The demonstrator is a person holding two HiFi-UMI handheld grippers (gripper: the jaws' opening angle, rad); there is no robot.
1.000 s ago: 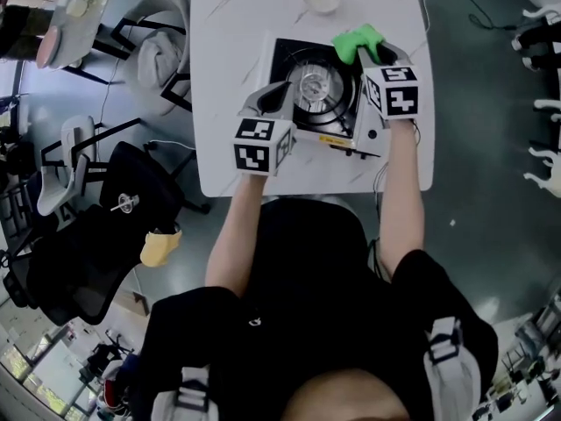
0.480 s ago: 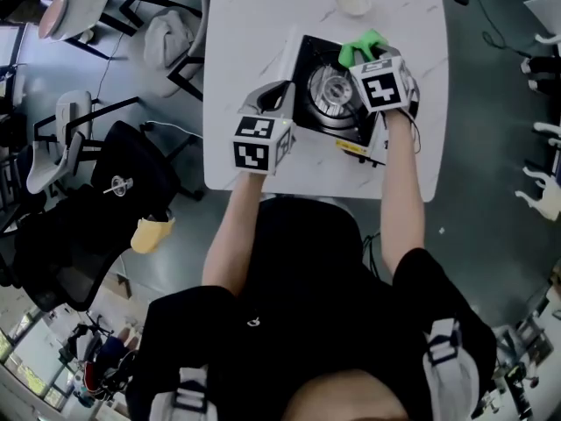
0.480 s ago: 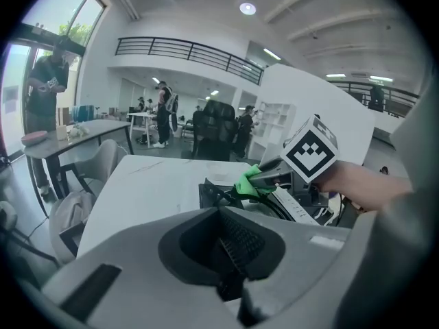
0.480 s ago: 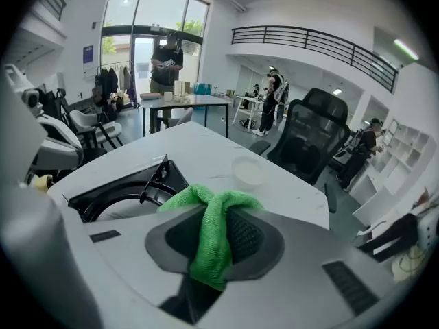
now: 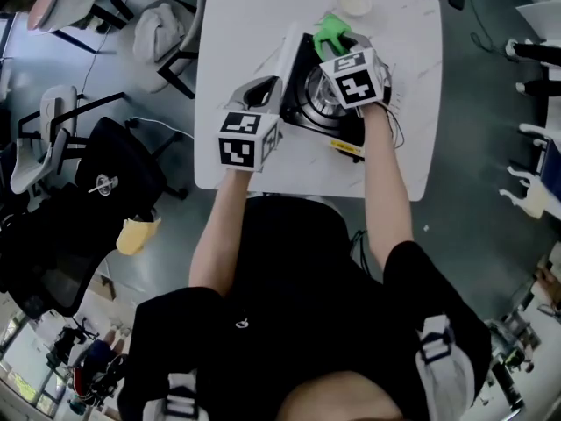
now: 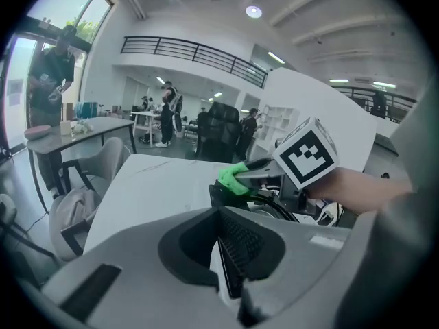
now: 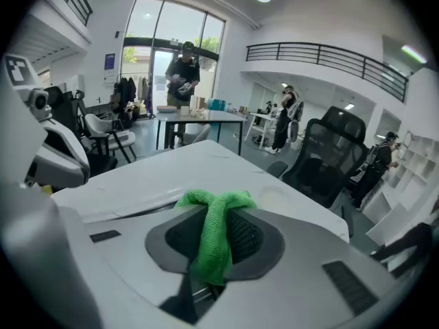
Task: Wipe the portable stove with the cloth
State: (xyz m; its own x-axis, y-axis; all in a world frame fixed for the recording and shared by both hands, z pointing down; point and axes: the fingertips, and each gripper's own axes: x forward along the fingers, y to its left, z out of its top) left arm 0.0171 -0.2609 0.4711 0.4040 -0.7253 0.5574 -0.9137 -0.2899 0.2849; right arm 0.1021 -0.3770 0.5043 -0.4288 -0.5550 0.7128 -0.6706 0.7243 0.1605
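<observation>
The crumpled green microfibre cloth [image 5: 331,32], pinched in the right claw [image 5: 340,46], lies on the far edge of the white-cased, black-topped portable stove [image 5: 302,108], mid white marble counter [image 5: 254,7]. The left claw [image 5: 260,95] clamps the stove's left rim. If that hold slips, hard wiping could skid the stove. A second ago the cloth was nearer the far right corner.

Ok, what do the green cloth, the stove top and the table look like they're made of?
Green cloth: soft microfibre-like terry, fuzzy looped nap, matte.
Portable stove top: probably black-coated metal with a shiny metal burner.
Table: white, grey-veined marble look; could be stone or laminate.
</observation>
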